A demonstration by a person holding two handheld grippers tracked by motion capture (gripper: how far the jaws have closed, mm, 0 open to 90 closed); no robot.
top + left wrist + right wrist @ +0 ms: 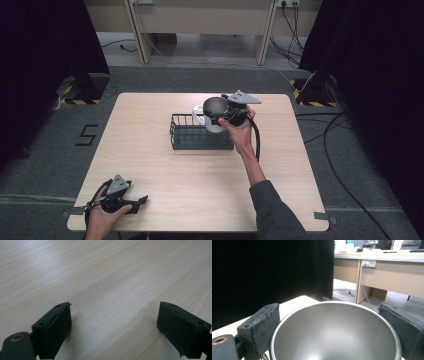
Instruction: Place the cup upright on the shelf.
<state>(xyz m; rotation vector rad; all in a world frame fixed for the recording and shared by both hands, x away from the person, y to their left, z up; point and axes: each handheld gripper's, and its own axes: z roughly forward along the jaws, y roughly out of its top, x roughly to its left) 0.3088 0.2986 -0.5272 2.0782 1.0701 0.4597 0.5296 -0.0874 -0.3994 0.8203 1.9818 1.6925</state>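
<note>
— Steel is what the right gripper point(223, 116) has: a round, brushed-metal cup point(215, 113) with an open mouth, clamped across its body between the two black pads point(260, 326). Where does it sit relative to the basket?

— Held up at the far right end of the black wire basket point(186, 139), rim upward, and just beside a white ceramic mug point(198, 113) whose handle points left. I cannot tell whether the cup's base is already inside the basket or hanging over its far wall.

— Its axis?

— Upright, with the jaws gripping from the person's side, so I judge the only direction that matters next is straight down, or slightly nearer, into the basket.

— And the left gripper point(141, 202)?

— Well apart, resting at the near left corner of the pale wooden table point(150, 165), jaws spread wide over bare wood and holding nothing. The right hand is far nearer.
</note>
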